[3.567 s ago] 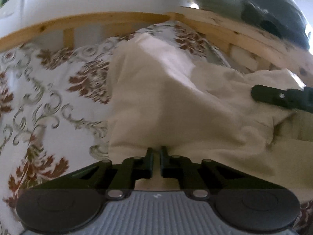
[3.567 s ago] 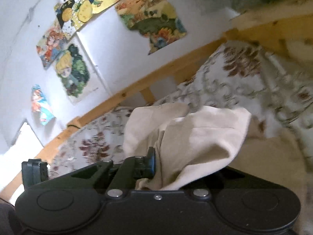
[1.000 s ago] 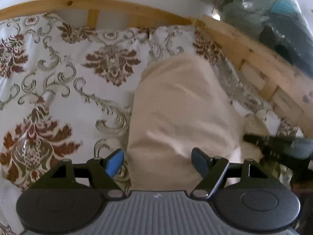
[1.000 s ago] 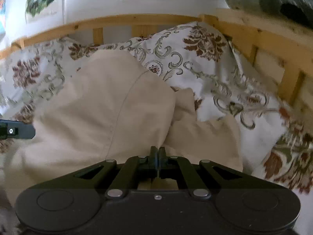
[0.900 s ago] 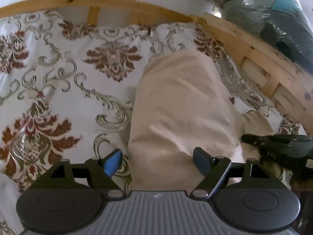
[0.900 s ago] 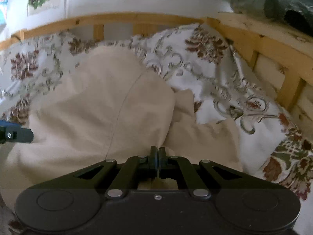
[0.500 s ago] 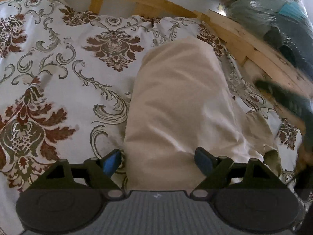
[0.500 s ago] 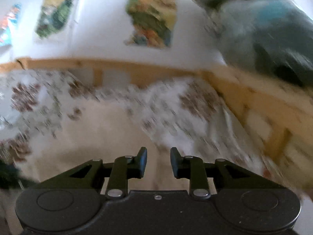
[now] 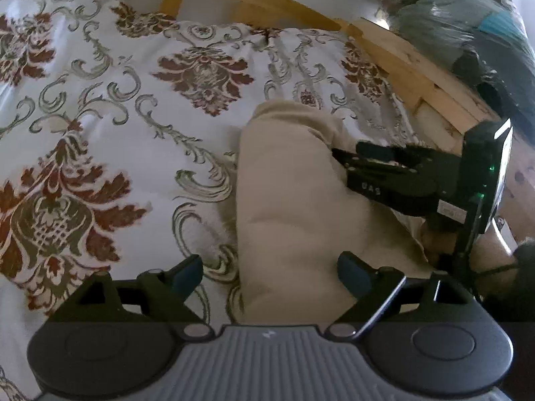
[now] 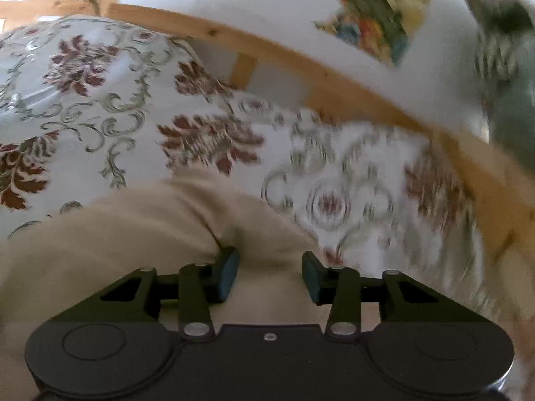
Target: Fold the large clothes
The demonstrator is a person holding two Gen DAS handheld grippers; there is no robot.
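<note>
Beige cloth, a folded garment [image 9: 287, 200], lies as a long strip on the floral bedspread [image 9: 100, 107], its long axis running away from my left gripper [image 9: 271, 270] toward the wooden bed rail [image 9: 254, 0]. Near end of the strip sits between my left gripper's jaws, which are opening and already wide; the blue pads stand clear of the cloth on both sides, nothing pinched.

Right gripper [image 9: 337, 155] comes in from the side of the strip nearer the corner of the bed rail, fingertips over the garment's upper edge. In its own view, its jaws are opening, partly spread; cloth bulges up between the pads [image 10: 229, 272], and the inner one seems to brush a crease, but I judge no grip.

Left hand is nearer the strip's near end, right hand nearer its far half. Next fold, I judge, goes along the long axis, near end carried toward the rail.

Around: posters [image 10: 374, 23] on the wall above the rail; a bundled plastic bag [image 9: 468, 26] beyond the rail's corner. Nothing lies on the bedspread between garment and rail.
</note>
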